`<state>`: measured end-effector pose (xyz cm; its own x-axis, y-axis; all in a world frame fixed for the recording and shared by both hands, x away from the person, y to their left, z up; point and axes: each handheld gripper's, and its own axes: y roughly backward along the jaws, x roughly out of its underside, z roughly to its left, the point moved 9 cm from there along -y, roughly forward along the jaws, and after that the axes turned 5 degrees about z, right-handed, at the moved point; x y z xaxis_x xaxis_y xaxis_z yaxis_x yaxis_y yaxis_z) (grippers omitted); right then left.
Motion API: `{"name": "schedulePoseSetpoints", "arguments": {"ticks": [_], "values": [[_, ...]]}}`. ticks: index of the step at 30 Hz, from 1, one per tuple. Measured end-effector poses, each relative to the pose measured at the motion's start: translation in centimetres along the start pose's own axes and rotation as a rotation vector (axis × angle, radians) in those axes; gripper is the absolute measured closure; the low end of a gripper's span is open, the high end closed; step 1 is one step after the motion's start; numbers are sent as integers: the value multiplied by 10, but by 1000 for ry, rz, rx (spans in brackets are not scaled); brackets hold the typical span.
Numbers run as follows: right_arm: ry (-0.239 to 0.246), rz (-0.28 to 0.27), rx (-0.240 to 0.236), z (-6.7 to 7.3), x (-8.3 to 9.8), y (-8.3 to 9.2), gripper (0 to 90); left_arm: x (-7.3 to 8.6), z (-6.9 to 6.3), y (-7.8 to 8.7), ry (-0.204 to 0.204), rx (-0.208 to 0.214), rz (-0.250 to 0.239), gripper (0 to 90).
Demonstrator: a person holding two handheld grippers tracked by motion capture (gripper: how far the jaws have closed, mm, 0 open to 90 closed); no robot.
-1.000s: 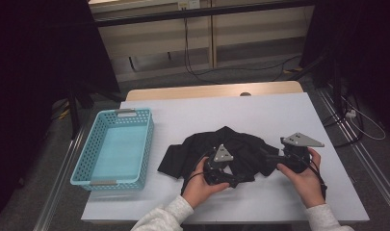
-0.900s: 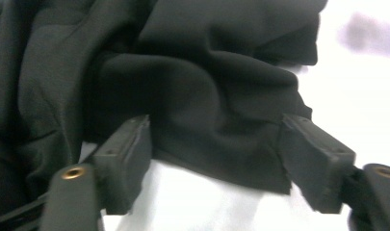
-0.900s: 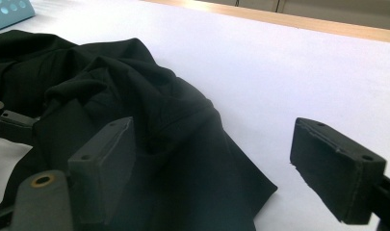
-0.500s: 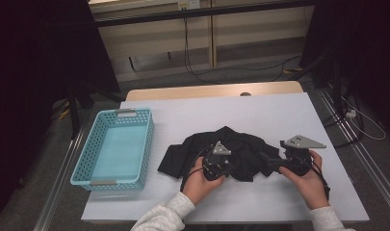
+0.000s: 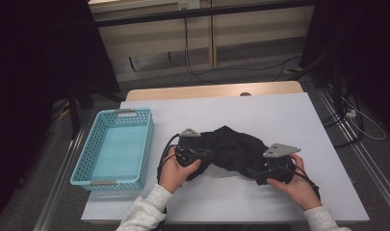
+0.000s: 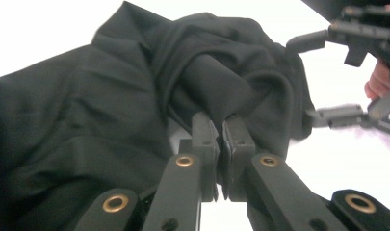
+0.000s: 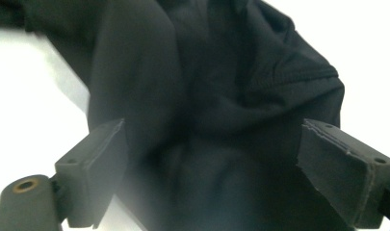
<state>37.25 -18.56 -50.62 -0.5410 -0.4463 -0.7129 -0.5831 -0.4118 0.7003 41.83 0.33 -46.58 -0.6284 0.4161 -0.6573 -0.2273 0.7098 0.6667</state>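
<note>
1. Cloth (image 5: 231, 147), black and bunched, lies mid-counter (image 5: 289, 110), right of the basket (image 5: 116, 147).
2. Left tongs (image 6: 223, 126) pinch a fold, hand beneath.
3. Right tongs (image 7: 209, 159) gape wide astride the cloth's edge, having just been opening.

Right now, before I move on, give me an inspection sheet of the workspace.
Surface: white table, bare apart from the items below.
Job's things: black garment crumpled at centre front; blue basket to its left, holding nothing.
Clutter: nothing seen.
Grippers: left tool shut on a fold of the garment; right tool open, the cloth between its jaws, pads not pressing.
Cables: one trails from each tool; more on the floor behind the table.
Surroundings: dark room, wooden panel behind.
</note>
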Motion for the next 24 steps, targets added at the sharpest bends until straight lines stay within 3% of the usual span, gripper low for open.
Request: {"name": "schedulePoseSetpoints", "arguments": {"ticks": [3, 6, 8, 10, 11, 12, 14, 15, 20, 24], "values": [[17, 23, -9, 2, 3, -4, 130, -2, 11, 9, 21, -16, -20, 862], [15, 13, -33, 6, 2, -4, 162, -1, 16, 12, 36, -22, -28, 862], [-22, 9, -41, 10, 0, -6, 186, -1, 17, 12, 39, -25, -29, 862], [-25, 42, -50, 15, 3, -12, 361, -2, 18, 11, 38, -28, -34, 860], [-15, 52, -49, 18, 4, -15, 372, -1, 17, 10, 39, -26, -32, 860], [-11, 42, -41, 20, 3, -17, 454, 0, 18, 10, 37, -28, -29, 861], [-6, 49, -44, 20, 0, -14, 758, -1, 19, 11, 40, -36, -30, 861], [-9, 51, -41, 19, 0, -14, 819, -1, 20, 12, 45, -36, -36, 861], [-70, 46, -38, 5, 1, -7, 855, -2, 23, 16, 53, -37, -43, 862], [-190, -57, -38, -16, -7, 8, 855, -2, 24, 17, 53, -37, -44, 862]]}}
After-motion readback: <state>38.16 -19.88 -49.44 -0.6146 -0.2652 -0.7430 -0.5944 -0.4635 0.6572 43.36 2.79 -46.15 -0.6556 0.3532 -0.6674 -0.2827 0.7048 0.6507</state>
